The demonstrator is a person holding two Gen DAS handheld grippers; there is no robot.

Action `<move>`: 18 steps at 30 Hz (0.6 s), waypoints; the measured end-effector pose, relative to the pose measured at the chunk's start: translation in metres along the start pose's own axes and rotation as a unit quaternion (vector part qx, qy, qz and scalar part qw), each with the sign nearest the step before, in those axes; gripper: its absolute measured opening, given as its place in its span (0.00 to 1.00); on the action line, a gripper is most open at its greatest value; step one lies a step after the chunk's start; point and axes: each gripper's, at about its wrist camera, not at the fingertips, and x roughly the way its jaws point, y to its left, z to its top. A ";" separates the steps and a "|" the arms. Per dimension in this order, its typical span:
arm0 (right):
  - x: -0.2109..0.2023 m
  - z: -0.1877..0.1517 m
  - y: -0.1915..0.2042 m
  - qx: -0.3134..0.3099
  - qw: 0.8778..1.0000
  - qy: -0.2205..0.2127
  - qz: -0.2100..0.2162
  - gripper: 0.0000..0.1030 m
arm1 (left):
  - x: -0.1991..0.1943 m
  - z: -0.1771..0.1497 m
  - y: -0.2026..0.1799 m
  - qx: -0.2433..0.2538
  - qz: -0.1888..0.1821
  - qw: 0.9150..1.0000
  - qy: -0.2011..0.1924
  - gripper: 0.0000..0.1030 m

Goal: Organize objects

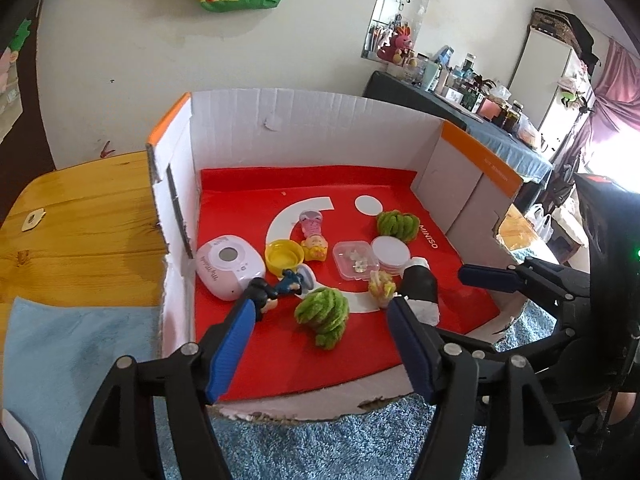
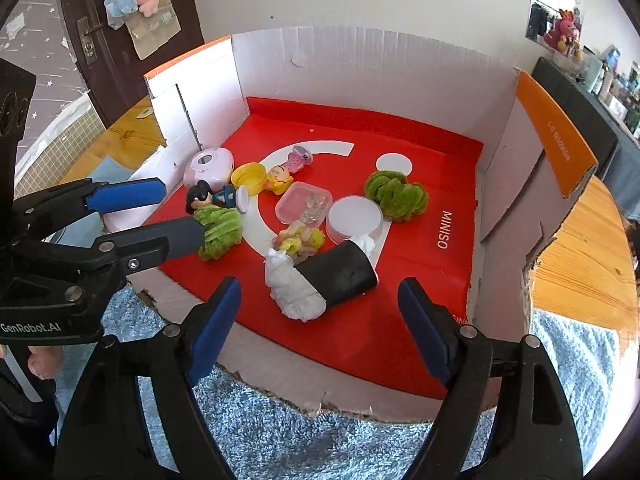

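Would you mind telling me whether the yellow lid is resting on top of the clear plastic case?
No, the yellow lid lies on the red mat beside the pink device, apart from the clear plastic case.

Red mat (image 2: 400,280), green fuzzy bundles (image 2: 396,194), yellow lid (image 2: 249,176).

1. Wooden table (image 1: 80,216) carries an open cardboard box (image 1: 304,128), a fluffy blue mat (image 2: 280,440) under the box's torn front edge, and a pale blue cloth (image 1: 72,360) at left.
2. Red sheet (image 2: 400,320) lines the box floor.
3. On the sheet: two green fuzzy bundles (image 1: 322,316), a black roll stuffed with tissue (image 2: 324,280), a clear case (image 2: 304,204), a yellow lid (image 1: 285,255), a pink device (image 1: 230,268), two figurines (image 1: 314,236).
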 end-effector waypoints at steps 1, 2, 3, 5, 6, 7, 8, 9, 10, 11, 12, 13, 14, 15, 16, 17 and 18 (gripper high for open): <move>-0.001 0.000 0.000 0.001 1.000 -0.001 -0.001 0.82 | -0.001 0.000 0.001 -0.002 0.001 1.000 -0.001 0.69; -0.002 -0.001 0.000 0.002 1.000 -0.002 -0.002 0.83 | -0.002 -0.001 0.001 -0.003 0.002 1.000 -0.001 0.69; -0.003 -0.001 -0.001 0.003 1.000 -0.003 -0.003 0.83 | -0.002 -0.001 0.002 -0.004 0.003 1.000 -0.002 0.69; -0.005 -0.001 -0.001 0.006 1.000 -0.005 -0.003 0.83 | -0.004 -0.001 0.002 -0.005 0.007 1.000 -0.003 0.71; -0.006 -0.002 -0.001 0.007 1.000 -0.007 -0.004 0.83 | -0.005 -0.002 0.002 -0.005 0.010 1.000 -0.005 0.73; -0.007 -0.002 -0.001 0.007 1.000 -0.008 -0.005 0.83 | -0.006 -0.002 0.002 -0.004 0.014 1.000 -0.006 0.75; -0.008 -0.002 -0.001 0.008 1.000 -0.009 -0.005 0.83 | -0.008 -0.003 0.002 -0.003 0.018 1.000 -0.009 0.76; -0.008 -0.002 -0.001 0.008 1.000 -0.010 -0.005 0.84 | -0.009 -0.003 0.002 -0.002 0.021 1.000 -0.009 0.76; -0.009 -0.002 0.000 0.009 1.000 -0.011 -0.006 0.84 | -0.009 -0.003 0.001 -0.001 0.022 1.000 -0.010 0.77; -0.010 -0.003 0.000 0.009 1.000 -0.011 -0.006 0.84 | -0.010 -0.004 0.001 0.000 0.023 1.000 -0.010 0.77; -0.010 -0.003 0.000 0.010 1.000 -0.012 -0.006 0.84 | -0.011 -0.005 0.001 0.000 0.024 1.000 -0.009 0.80; -0.011 -0.003 0.001 0.010 1.000 -0.012 -0.007 0.85 | -0.011 -0.005 0.002 -0.001 0.026 1.000 -0.009 0.84; -0.011 -0.004 0.001 0.011 1.000 -0.013 -0.007 0.87 | -0.013 -0.006 0.002 -0.002 0.027 1.000 -0.011 0.86; -0.012 -0.004 0.001 0.012 1.000 -0.014 -0.007 0.89 | -0.014 -0.006 0.002 -0.003 0.028 1.000 -0.013 0.87; -0.013 -0.005 0.001 0.012 1.000 -0.015 -0.008 0.90 | -0.016 -0.007 0.002 -0.003 0.029 0.999 -0.016 0.87; -0.014 -0.005 0.002 0.013 1.000 -0.016 -0.008 0.90 | -0.017 -0.007 0.002 -0.003 0.029 0.999 -0.017 0.87; -0.015 -0.005 0.002 0.013 1.000 -0.017 -0.008 0.90 | -0.019 -0.008 0.003 -0.004 0.030 0.999 -0.019 0.87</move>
